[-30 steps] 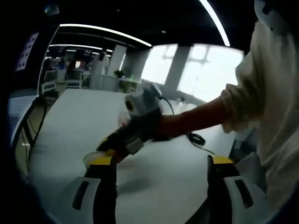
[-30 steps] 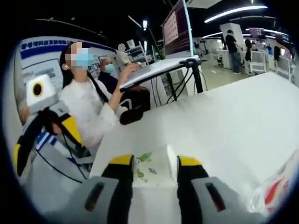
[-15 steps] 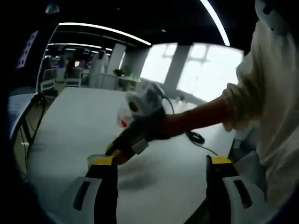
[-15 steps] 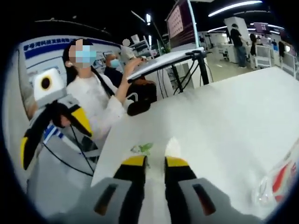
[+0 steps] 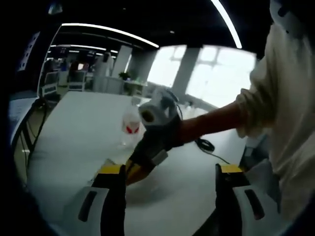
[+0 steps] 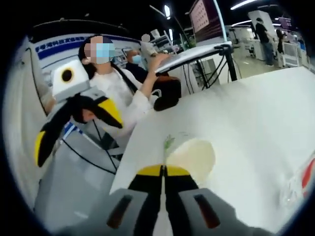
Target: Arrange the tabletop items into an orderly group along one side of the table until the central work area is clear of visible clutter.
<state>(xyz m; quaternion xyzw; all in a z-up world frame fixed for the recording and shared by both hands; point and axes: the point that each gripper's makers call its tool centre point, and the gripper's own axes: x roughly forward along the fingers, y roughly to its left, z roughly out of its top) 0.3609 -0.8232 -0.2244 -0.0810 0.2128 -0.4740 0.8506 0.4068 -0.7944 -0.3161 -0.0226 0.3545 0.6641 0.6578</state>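
The left gripper [image 5: 170,172] hangs over the white table [image 5: 78,123] with its jaws wide apart and nothing between them. Ahead of them, toward the left jaw, the right gripper [image 5: 140,169] reaches in. Its jaws are pressed tight together, tips touching. Just past those tips lies a pale tissue pack [image 6: 189,155] with green leaf print, near the table's edge. A clear bottle [image 5: 130,129] stands beyond.

From my seat I see two masked people [image 6: 120,78] sitting by a tilted desk on a black stand [image 6: 197,51], big bright windows [image 5: 206,73] way back, and a black cable [image 5: 206,146] coiled on the table.
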